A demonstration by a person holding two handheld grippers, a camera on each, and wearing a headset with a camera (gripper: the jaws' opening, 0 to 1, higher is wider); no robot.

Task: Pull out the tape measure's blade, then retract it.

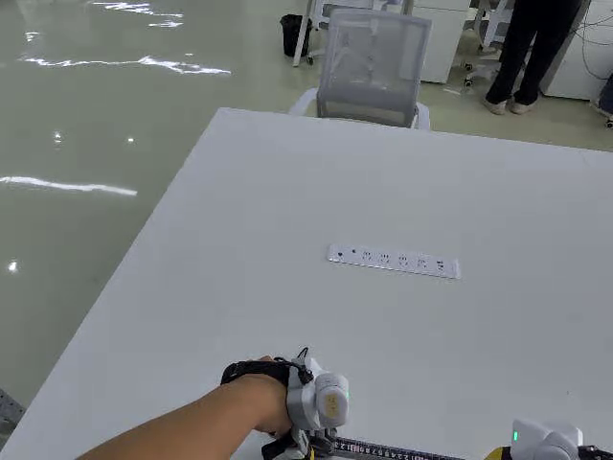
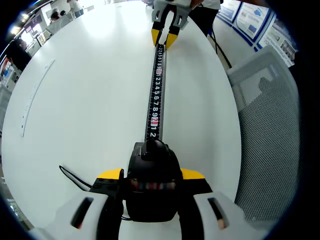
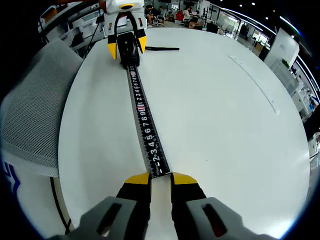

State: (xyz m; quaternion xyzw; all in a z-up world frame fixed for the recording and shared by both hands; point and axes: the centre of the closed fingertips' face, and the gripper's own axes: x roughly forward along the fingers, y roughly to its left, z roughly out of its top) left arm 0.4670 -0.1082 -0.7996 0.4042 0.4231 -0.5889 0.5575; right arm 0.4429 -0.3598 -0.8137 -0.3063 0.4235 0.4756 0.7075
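Note:
A black tape measure case (image 2: 151,192) sits between the yellow-tipped jaws of my left gripper (image 2: 151,175), which is shut on it. The black blade (image 2: 156,90) with white numerals lies pulled out flat along the white table (image 1: 287,220). Its far end is pinched by my right gripper (image 2: 164,36). In the right gripper view the right gripper (image 3: 160,178) is shut on the blade's tip (image 3: 158,169), and the blade (image 3: 142,110) runs away to the case (image 3: 128,49) in the left gripper (image 3: 126,47). In the head view the left gripper (image 1: 316,407), a hand on it, and the right gripper (image 1: 546,443) are at the bottom edge with the blade (image 1: 383,448) between them.
A white power strip (image 1: 394,261) lies mid-table. A grey mesh chair (image 1: 372,67) stands at the table's far edge, and another mesh chair (image 2: 265,130) is beside the near edge. A person (image 1: 532,48) stands at the back right. A thin black cord (image 3: 161,48) lies near the case.

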